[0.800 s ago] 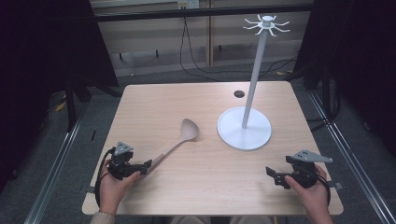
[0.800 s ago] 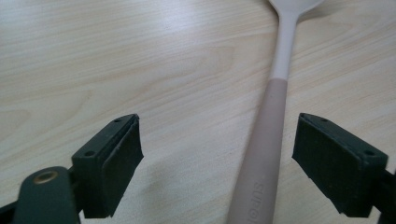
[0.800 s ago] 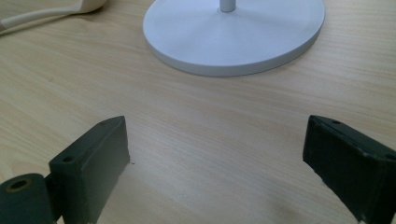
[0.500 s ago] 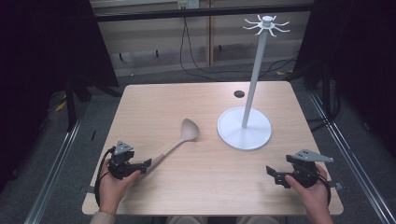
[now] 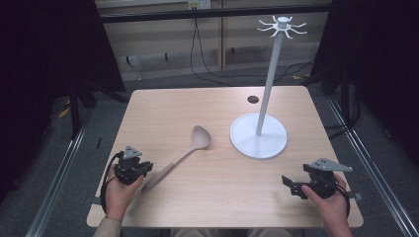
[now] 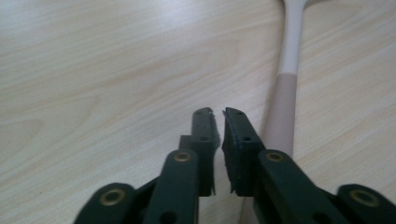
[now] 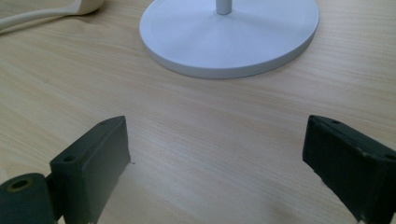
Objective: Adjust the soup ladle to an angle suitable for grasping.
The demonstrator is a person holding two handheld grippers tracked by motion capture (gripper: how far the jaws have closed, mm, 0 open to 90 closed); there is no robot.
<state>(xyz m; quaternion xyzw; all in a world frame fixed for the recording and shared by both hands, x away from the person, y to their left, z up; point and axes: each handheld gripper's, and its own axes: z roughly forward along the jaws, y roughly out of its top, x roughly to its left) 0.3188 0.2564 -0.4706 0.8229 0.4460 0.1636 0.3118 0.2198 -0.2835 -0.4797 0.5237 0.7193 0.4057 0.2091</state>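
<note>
Pale wood table point(image 5: 197, 207) carries a spoon point(image 5: 185, 150) lying flat near the middle-left and a white stand point(image 5: 258, 136) to its right, well apart from the spoon's bowl. At the left, the left gripper point(image 5: 144, 168) sits just beside the handle end, and in the left gripper view its jaws are almost pressed together with nothing between them, the handle point(image 6: 282, 109) passing along their right side. The right gripper point(image 5: 289, 183) rests near the front right edge with its jaws spread wide, empty, facing the stand's base point(image 7: 229, 35). To take the spoon well, I think the left jaws should first open, shift sideways over the handle and close across its thicker darker part, low to the table, so it will not roll away. Whether the jaws already touch the handle is hard to tell. The spoon's bowl is cut off in the left gripper view, and the hooks point(image 5: 282, 25) on top of the stand are too small to count clearly.
</note>
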